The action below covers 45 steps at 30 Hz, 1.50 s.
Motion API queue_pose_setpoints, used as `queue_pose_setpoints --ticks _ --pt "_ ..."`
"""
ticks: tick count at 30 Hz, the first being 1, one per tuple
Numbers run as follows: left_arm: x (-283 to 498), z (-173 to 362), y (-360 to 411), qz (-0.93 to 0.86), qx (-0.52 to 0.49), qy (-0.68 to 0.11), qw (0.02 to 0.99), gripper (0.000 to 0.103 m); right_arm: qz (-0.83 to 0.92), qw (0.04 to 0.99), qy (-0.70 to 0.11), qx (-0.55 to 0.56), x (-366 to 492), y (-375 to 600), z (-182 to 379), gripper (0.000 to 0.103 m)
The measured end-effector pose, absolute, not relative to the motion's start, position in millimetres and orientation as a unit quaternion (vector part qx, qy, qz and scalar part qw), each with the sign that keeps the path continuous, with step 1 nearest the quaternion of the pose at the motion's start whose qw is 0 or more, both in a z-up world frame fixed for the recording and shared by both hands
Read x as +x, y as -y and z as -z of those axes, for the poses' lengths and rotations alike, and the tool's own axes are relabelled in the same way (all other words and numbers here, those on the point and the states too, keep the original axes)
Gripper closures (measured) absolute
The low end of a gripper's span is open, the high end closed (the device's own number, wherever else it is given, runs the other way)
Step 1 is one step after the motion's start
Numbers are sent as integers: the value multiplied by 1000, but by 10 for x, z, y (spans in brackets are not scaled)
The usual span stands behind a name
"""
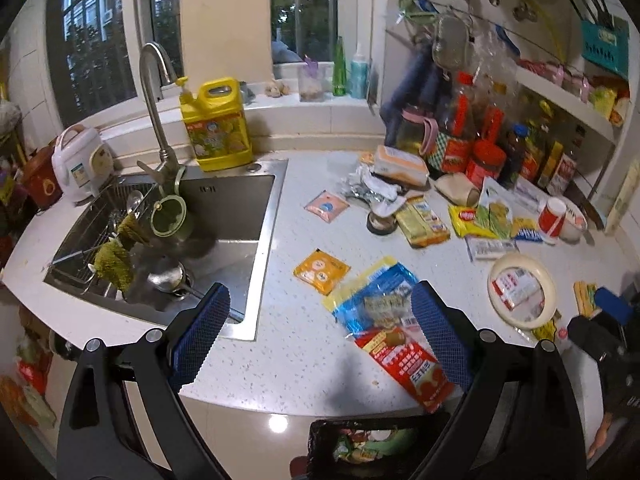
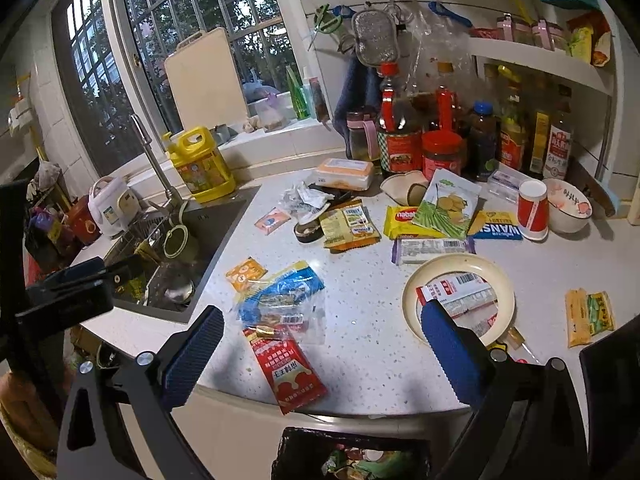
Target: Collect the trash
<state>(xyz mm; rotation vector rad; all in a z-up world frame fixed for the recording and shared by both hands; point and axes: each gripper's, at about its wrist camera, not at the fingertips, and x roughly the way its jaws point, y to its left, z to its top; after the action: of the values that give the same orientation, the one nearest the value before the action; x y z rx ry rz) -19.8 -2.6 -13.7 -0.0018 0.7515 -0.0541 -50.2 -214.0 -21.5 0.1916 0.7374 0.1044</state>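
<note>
Right, both grippers hang over the front edge of the counter (image 1: pixel 288 344), and neither has anything in it. The left gripper (image 1: pixel 320 344) is spread wide, its blue pads straddling bare counter and the corner of the blue-and-yellow wrapper (image 1: pixel 372 300). The right gripper (image 2: pixel 324 350) is spread just as wide, empty too.

Nearest trash: the red sachet (image 2: pixel 286 368), lying flat with one end poking out over the counter lip, directly above the black-lined bin (image 2: pixel 352 456) down below, which already holds some scraps. Just behind it sits that blue-and-yellow wrapper, its clear end overlapping the sachet's top. Further back there's plenty more: the orange packet (image 1: pixel 320 272), the yellow biscuit wrapper (image 2: pixel 348 226), the wrapper lying in the cream plate (image 2: pixel 460 276).

My read: the red sachet is the sensible pick. It's flat, so a top-down pinch may skate off; better to come in at the overhanging end, one finger under the lip, one over, close firmly, then release over the bin. Watch the overlap, since the clear film could drag along with it.
</note>
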Motion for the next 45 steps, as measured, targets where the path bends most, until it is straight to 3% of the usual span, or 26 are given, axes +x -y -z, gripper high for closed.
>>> queue_pose_setpoints --ticks 45 --pt "-208 8 46 17 6 -349 937 13 -31 939 -333 82 -392 2081 -46 5"
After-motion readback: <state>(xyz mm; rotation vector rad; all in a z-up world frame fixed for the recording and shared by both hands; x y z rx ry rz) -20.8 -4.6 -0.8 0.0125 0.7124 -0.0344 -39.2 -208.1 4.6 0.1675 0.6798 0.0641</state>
